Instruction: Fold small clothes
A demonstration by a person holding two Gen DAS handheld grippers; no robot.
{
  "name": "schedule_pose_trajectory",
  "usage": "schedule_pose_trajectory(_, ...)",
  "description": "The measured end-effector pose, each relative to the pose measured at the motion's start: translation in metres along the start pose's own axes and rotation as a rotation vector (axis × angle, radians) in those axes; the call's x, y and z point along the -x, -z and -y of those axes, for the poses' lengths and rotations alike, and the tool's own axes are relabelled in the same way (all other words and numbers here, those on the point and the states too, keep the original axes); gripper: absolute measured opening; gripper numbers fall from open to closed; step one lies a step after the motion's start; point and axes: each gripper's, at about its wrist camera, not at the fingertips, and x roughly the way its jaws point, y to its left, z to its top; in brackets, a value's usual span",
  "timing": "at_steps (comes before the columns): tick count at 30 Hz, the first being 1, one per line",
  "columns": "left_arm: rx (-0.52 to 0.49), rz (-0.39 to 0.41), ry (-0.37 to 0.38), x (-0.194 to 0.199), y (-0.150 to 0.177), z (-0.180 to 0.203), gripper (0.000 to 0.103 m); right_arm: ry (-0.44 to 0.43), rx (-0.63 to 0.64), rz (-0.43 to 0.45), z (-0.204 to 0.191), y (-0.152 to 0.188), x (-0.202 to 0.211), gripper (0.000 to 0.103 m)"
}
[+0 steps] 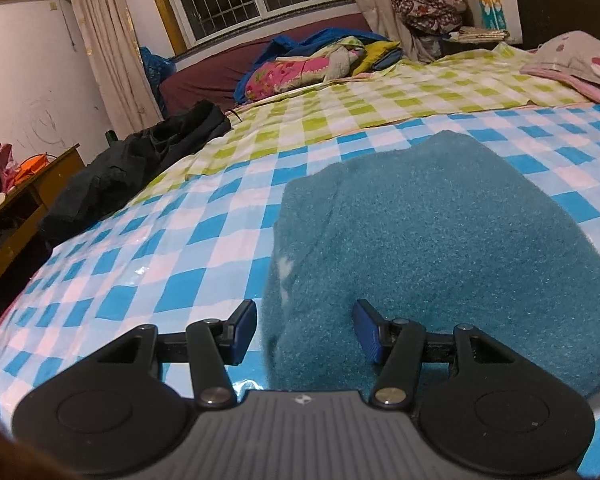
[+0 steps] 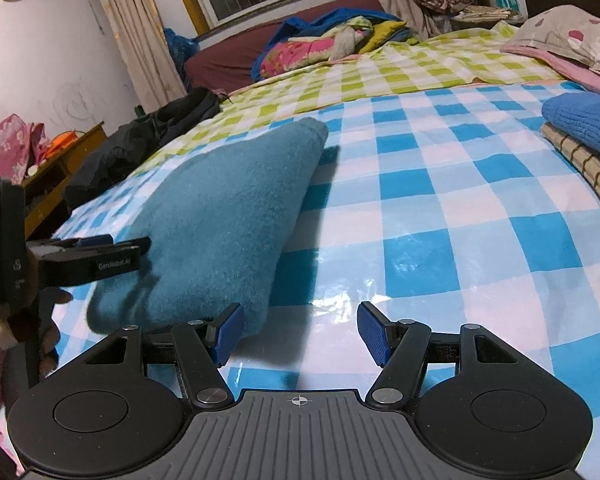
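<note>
A teal fleece garment (image 1: 440, 248) lies folded in a thick bundle on the blue checked sheet (image 1: 148, 264). My left gripper (image 1: 305, 330) is open, its jaws wide apart at the bundle's near left edge; nothing is held. In the right wrist view the same garment (image 2: 220, 216) lies to the left. My right gripper (image 2: 300, 332) is open and empty over bare sheet (image 2: 440, 240), its left finger beside the bundle's near corner. The left gripper (image 2: 112, 246) shows there at the bundle's left side.
A blue knit sweater (image 2: 584, 120) lies folded on a brown plaid garment (image 2: 588, 168) at the right. Dark clothes (image 1: 136, 164) lie at the bed's left edge. A wooden cabinet (image 1: 16, 216) stands left of the bed. Bedding and pillows are piled at the back.
</note>
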Motion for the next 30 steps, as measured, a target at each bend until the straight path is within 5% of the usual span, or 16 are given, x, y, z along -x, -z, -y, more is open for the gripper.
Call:
schedule_pose_trajectory(9,0.020,-0.002,0.038,0.027,0.014,-0.001,0.059,0.008,0.018,-0.002,0.000,0.002,0.002,0.064)
schedule_pose_trajectory(17,0.044,-0.059,0.046,0.014,0.027,-0.007,0.061,0.017,0.021,-0.015,0.000,0.004,-0.001,0.064)
schedule_pose_trajectory(30,0.095,0.002,0.091,0.037,0.025,-0.029,0.061,-0.001,0.008,0.003,0.005,0.001,-0.002,0.065)
